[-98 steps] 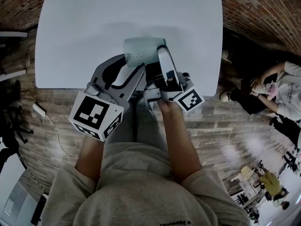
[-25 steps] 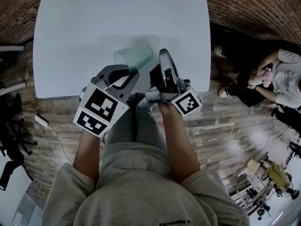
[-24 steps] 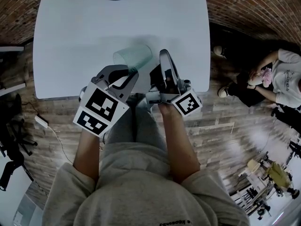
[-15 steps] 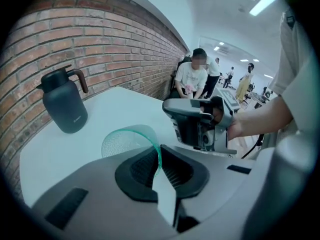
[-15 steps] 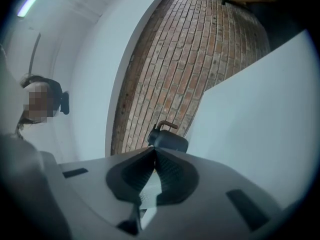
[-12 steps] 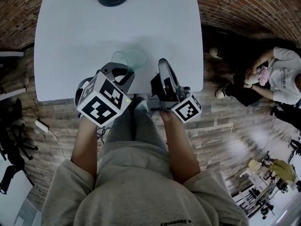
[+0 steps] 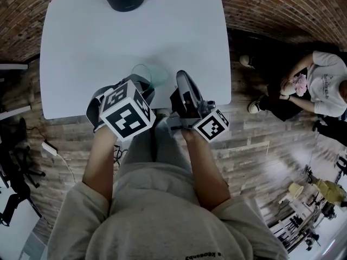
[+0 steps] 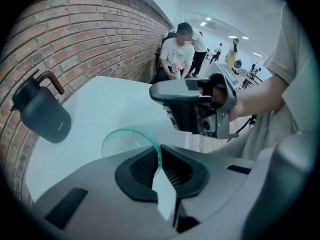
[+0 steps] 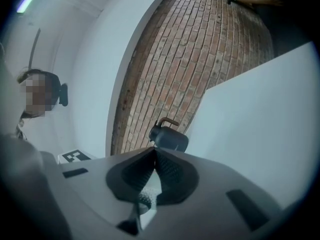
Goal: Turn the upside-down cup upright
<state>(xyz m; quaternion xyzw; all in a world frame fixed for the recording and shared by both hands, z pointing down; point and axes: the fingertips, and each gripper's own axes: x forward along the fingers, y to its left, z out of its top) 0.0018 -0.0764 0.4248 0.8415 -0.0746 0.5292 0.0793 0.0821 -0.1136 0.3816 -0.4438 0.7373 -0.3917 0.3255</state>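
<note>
One cup (image 7: 151, 73), translucent green, mouth up, at near edge of table (image 7: 97, 42). Left gripper (image 8: 159, 164) pinches rim wall. Right gripper (image 9: 154, 170) pressed together, empty. Risk: thin one-wall pinch slips, or release tips cup off edge.

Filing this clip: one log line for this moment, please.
left gripper: shut on cup rim | cup: mouth up, near table edge | right gripper: shut, nothing held

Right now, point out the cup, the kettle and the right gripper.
cup (image 8: 120, 144), left gripper view, on its see-through green body.
kettle (image 8: 44, 118), left gripper view, on its dark body.
right gripper (image 9: 154, 150), right gripper view, where its shut jaw tips meet.
</note>
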